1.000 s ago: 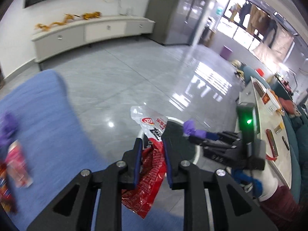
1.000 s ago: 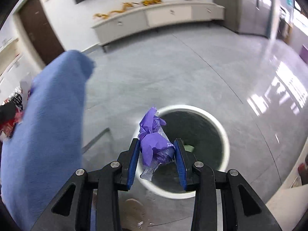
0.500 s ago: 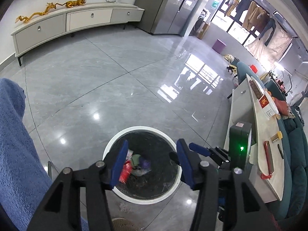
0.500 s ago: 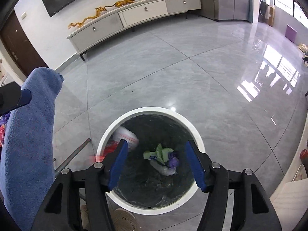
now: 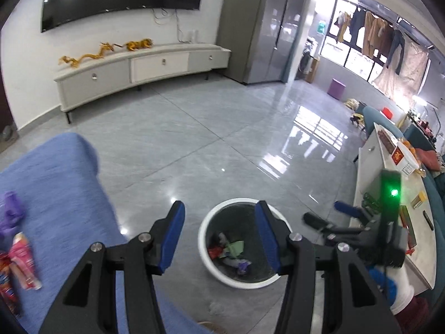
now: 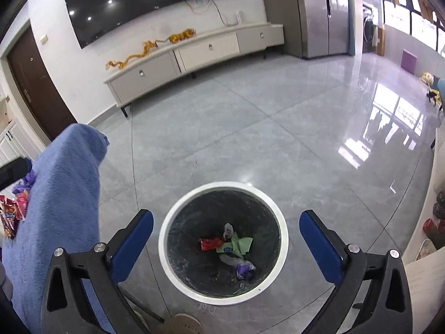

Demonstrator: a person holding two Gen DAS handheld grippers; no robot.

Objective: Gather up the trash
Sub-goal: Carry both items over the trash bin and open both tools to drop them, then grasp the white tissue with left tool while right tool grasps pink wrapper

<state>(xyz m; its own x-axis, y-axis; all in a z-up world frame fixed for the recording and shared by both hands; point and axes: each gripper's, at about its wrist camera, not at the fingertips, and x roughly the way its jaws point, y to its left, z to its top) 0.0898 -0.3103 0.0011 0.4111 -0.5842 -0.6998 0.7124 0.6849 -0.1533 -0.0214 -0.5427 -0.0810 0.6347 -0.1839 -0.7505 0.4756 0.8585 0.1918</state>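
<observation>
Lower left: leftover wrappers (image 5: 23, 261) on blue towel (image 5: 55, 194). My left gripper (image 5: 219, 236) has jaws apart, nothing btwn. Bottom center: white bin (image 6: 224, 243), trash (image 6: 230, 247) inside. My right gripper (image 6: 226, 247) jaws opening wide, empty.

Glossy tiled floor (image 6: 250, 139), fuzzy blue cloth (image 6: 61, 194)

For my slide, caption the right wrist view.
Right gripper, jaws opening and empty, above white-rimmed bin holding wrappers.
</observation>
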